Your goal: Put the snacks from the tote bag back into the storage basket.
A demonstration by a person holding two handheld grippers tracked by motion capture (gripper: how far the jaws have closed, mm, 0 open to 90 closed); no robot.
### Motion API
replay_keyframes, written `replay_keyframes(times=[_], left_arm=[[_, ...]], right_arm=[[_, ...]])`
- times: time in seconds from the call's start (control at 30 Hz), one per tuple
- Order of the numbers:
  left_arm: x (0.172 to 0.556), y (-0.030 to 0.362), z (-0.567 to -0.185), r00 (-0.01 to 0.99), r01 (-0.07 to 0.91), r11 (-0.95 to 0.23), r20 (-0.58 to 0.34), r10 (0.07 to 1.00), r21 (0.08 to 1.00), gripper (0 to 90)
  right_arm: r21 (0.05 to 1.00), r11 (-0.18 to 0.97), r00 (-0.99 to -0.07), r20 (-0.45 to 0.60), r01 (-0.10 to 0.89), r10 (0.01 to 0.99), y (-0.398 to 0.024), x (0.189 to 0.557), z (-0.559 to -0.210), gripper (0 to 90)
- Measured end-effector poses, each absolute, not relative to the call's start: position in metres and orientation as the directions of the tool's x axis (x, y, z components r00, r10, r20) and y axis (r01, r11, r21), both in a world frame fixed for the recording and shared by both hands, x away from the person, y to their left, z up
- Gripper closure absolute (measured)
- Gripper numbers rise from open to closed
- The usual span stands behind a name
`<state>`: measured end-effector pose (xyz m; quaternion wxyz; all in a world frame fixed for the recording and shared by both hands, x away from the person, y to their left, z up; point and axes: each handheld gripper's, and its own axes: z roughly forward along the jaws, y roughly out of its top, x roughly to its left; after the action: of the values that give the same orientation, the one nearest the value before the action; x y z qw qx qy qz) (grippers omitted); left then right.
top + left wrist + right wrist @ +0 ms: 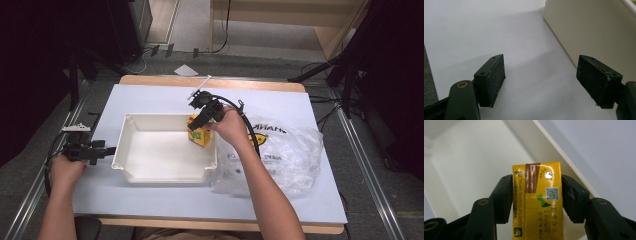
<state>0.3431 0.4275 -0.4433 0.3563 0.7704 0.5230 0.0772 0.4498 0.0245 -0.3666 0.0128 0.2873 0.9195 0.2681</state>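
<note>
We see the right gripper (537, 197) clamping a yellow drink carton (199, 132) over the white plastic tray (150, 170), while the left gripper (541, 82) rests wide apart beside the tray's outer wall.

A crumpled clear plastic bag with black lettering (280, 152) lies on the pale blue tabletop (150, 97), at its right side. A thin white stick (199, 87) rests near the far wooden edge (150, 80). Grey floor (400, 185) surrounds the table.
</note>
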Motion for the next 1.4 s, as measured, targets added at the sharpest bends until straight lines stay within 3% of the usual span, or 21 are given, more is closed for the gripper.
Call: replay_keyframes(times=[0.4, 0.67, 0.9, 1.0, 1.4], left_arm=[[0.343, 0.427, -0.443, 0.443, 0.753, -0.204, -0.252, 0.861, 0.626, 24.1], [0.343, 0.427, -0.443, 0.441, 0.751, -0.201, -0.252, 0.862, 0.629, 24.1], [0.342, 0.428, -0.443, 0.441, 0.751, -0.2, -0.253, 0.861, 0.629, 24.2], [0.343, 0.428, -0.443, 0.442, 0.751, -0.201, -0.253, 0.861, 0.629, 24.2], [0.343, 0.427, -0.443, 0.444, 0.754, -0.206, -0.252, 0.86, 0.624, 24.2]], right_arm=[[0.554, 0.677, -0.844, 0.092, 0.484, 0.529, 0.01, 0.435, -0.338, 49.1], [0.58, 0.673, -0.856, 0.085, 0.459, 0.51, 0.009, 0.417, -0.328, 59.4], [0.579, 0.662, -0.861, 0.157, 0.477, 0.483, 0.007, 0.412, -0.343, 83.7], [0.57, 0.648, -0.849, 0.192, 0.505, 0.493, 0.003, 0.41, -0.354, 89.9], [0.519, 0.67, -0.833, 0.177, 0.531, 0.524, 0.009, 0.404, -0.39, 89.9]])
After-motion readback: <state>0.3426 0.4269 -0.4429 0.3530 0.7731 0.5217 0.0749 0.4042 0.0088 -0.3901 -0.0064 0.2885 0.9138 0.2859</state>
